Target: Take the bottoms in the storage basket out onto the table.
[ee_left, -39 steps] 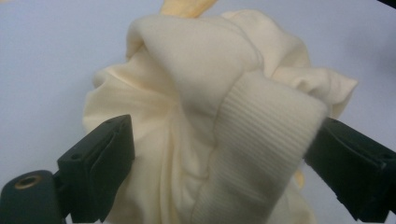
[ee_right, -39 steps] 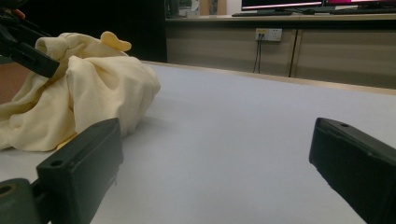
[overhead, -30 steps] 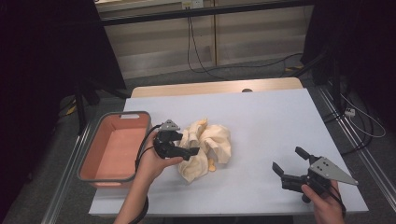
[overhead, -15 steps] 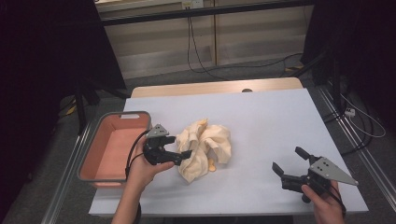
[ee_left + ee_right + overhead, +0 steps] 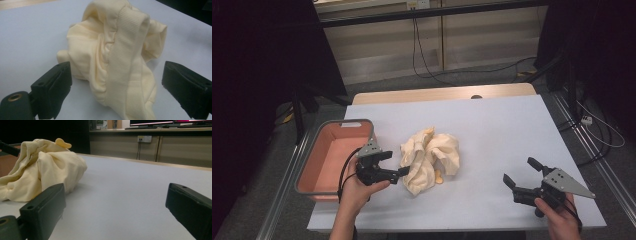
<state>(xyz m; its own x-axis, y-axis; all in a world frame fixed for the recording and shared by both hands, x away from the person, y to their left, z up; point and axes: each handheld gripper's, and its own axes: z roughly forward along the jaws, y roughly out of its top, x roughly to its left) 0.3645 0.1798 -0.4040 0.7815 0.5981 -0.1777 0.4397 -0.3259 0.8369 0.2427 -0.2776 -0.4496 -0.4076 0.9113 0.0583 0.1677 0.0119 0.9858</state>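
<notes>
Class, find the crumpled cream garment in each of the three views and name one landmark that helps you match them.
High view: the cream garment lies left of centre on the table, beside the left claw.
Left gripper view: it sits centre frame, just beyond the open jaws.
Right gripper view: it sits at the far left.
Shared landmark: the pale table top.

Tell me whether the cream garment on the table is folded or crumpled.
Crumpled. The cream garment sits in a bunched heap on the table, with irregular creases and a ribbed band twisting over the top; no flat, squared folds show.
</notes>
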